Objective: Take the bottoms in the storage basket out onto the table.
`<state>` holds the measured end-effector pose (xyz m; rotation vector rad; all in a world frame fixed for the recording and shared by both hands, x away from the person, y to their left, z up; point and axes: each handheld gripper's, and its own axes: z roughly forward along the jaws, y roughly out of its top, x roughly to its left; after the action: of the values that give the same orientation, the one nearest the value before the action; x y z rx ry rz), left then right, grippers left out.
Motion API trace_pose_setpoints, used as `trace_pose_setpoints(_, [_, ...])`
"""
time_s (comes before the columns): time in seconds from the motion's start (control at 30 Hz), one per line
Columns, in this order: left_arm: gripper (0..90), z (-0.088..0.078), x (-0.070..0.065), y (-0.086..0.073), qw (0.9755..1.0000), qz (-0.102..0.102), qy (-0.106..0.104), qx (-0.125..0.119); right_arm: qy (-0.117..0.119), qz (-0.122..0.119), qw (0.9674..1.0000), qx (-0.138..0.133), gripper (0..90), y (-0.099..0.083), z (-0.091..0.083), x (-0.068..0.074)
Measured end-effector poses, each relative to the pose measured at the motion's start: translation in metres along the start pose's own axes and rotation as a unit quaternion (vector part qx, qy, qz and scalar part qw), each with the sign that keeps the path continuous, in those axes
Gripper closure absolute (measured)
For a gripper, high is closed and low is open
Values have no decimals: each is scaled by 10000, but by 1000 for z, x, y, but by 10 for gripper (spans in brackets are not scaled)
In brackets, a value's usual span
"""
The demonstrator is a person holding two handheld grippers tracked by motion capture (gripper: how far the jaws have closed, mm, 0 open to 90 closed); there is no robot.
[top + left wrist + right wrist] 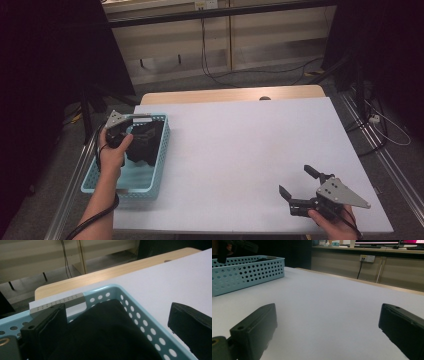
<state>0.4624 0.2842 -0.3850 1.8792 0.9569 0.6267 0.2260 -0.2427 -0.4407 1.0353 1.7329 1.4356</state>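
- Black cloth [146, 142] lies bundled in the pale-blue basket [159, 170] at the bench's left edge.
- Left gripper [131, 131] hovers over it, fingers [47, 322] spread wide, one either side of the bundle, nothing gripped.
- Right gripper [296, 181] rests open near the front-right corner, well apart; the left hand is clearly nearer.

**Around my bench**

My bench [250, 150] wears a white sheet, with a bare wood strip at its far edge. Beyond it I see pale cabinets [220, 35] and black cables [215, 75] trailing across the grey floor [200, 82].
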Motion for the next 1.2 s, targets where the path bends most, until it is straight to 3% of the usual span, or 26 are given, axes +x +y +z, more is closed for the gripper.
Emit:
trace_pose_setpoints(0.3, [29, 15, 6, -7, 9992, 101, 96, 377, 6, 43, 10000, -11, 9, 0, -1, 0])
trace_pose_setpoints(0.6, [31, 28, 12, -16, 9977, -8, 143, 656, 17, 74, 10000, 0, 9, -1, -1, 0])
trace_pose_setpoints(0.7, [31, 32, 16, -20, 9975, -146, 115, 689, 17, 74, 10000, 6, 9, -1, -1, 0])
trace_pose_setpoints(0.93, [28, 38, 17, -23, 9962, -178, 103, 841, 14, 69, 10000, 14, 9, -2, -1, -1])
trace_pose_setpoints(1.0, [27, 41, 18, -24, 9953, -105, 129, 957, 38, 70, 10000, 15, 10, -2, -1, 0])
trace_pose_setpoints(1.2, [6, 51, 19, -29, 9919, -208, 97, 1249, 78, 38, 10000, 25, 9, -1, 0, 1])
